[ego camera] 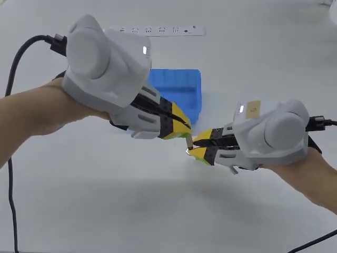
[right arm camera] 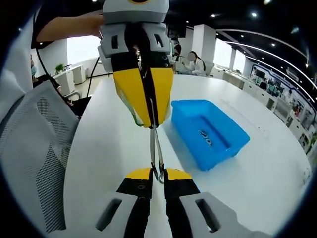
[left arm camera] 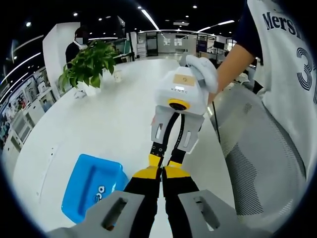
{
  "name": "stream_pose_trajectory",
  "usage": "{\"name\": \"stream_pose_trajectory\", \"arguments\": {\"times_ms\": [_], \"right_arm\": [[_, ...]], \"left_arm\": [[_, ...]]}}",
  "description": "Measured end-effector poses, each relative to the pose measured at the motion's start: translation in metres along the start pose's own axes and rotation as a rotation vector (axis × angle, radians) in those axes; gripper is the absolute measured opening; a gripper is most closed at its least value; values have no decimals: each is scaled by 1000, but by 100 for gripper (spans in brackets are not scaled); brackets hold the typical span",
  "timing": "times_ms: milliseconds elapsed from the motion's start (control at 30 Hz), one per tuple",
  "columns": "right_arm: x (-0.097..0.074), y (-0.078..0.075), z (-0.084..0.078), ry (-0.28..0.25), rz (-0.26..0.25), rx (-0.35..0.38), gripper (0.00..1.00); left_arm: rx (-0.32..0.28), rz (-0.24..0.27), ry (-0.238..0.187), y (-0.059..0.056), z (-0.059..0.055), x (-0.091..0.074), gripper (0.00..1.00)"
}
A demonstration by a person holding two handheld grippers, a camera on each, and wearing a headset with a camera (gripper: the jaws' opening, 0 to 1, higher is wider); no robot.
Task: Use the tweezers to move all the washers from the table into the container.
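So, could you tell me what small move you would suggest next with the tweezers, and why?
Probably open the right gripper slightly and draw it back. The tweezers bridge both grippers above the table: the left gripper clamps one end, and the right one seems to pinch the other. Held at both ends, they cannot pick anything up.

The silver metal tweezers (right arm camera: 155, 148) reach forward from between the jaws of the left gripper (ego camera: 184, 128), which close on them. Their tips lie between the jaws of the right gripper (ego camera: 196, 146), and the 2 grippers face each other tip to tip. The blue rectangular plastic container (ego camera: 181, 87) sits on the white table (ego camera: 105, 200) just behind both sets of tips, right of the right gripper's jaws. At least 2 small metal washers (right arm camera: 205, 138) lie in it. A white power strip (ego camera: 158, 30) lies well beyond the container.
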State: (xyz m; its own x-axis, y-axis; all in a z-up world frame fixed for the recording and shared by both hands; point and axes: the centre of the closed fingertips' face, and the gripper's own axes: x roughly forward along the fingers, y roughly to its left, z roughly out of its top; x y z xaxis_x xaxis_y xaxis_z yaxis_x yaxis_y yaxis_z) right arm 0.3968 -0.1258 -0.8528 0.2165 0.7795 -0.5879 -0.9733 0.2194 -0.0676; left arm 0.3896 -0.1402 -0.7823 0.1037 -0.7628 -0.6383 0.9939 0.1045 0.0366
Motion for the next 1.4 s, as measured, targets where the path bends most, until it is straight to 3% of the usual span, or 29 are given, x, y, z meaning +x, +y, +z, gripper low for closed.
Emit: {"name": "stream_pose_trajectory", "arguments": {"times_ms": [600, 700, 800, 1067, 1400], "right_arm": [[4, -4, -4, 1, 3, 31, 10], [3, -1, -1, -11, 29, 36, 16], [1, -3, 1, -18, 24, 38, 20], [4, -6, 0, 1, 41, -2, 13], [7, -4, -3, 19, 66, 6, 10]], "left_arm": [[-11, -7, 0, 3, -2, 4, 6], [-5, -6, 4, 3, -2, 4, 6], [-6, -10, 10, 2, -3, 3, 6], [-10, -17, 16, 4, -2, 4, 6], [-16, -36, 22, 5, 1, 8, 6]]}}
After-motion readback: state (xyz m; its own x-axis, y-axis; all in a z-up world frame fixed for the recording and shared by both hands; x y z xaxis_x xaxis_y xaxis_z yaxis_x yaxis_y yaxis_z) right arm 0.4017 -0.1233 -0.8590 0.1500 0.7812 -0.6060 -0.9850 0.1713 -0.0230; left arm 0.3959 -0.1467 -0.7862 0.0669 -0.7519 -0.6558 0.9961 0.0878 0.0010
